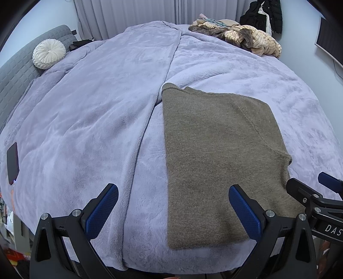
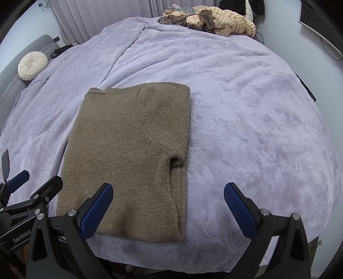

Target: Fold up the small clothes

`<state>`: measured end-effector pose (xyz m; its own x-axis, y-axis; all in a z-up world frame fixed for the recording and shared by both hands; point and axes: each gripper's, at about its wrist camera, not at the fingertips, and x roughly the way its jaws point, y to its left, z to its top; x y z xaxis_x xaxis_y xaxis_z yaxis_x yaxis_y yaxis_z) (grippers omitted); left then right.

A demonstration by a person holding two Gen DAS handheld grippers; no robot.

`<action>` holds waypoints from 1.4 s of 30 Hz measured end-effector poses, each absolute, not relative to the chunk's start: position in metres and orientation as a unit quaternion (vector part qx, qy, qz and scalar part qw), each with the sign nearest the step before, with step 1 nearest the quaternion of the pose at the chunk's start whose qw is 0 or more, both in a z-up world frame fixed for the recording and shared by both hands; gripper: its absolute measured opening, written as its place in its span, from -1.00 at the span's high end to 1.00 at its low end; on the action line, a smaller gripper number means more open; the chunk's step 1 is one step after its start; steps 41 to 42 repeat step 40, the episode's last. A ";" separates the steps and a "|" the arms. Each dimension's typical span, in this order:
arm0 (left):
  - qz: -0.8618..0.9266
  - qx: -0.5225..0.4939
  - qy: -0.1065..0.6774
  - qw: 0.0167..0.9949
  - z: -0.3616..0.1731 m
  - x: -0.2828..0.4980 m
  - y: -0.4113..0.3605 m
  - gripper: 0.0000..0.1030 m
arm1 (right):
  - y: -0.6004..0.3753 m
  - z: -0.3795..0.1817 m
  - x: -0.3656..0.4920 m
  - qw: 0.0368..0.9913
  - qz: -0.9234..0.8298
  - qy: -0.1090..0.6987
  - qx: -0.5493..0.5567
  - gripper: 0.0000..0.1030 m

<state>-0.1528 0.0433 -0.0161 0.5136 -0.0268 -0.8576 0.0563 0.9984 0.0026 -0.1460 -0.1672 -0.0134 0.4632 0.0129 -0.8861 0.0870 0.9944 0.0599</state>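
Right wrist view reads "GenRobot" on the left tool [image 2: 32, 184] (both tools gaping, empty) beside the folded sweater [image 2: 128, 154].

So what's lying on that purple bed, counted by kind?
Brown sweater, folded: 1
Round white cushion: 1
Heap of tan and brown clothes: 1
Dark phone: 1
Total: 4
Both hand-held grippers hover open.

A home bedroom: a bed under a lilac plush blanket [image 1: 96, 107], a grey padded headboard [image 1: 19, 70], a round cushion [image 1: 48, 54] and curtains [image 1: 128, 12].
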 end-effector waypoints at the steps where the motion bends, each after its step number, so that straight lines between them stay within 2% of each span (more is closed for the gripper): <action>1: -0.024 0.015 0.492 0.870 -0.016 -0.153 0.043 -1.00 | -0.167 -0.013 -0.146 0.854 -0.021 0.518 0.048 -0.99; 42: -0.028 0.019 0.487 0.873 -0.014 -0.150 0.043 -1.00 | -0.164 -0.012 -0.145 0.854 -0.022 0.518 0.046 -0.99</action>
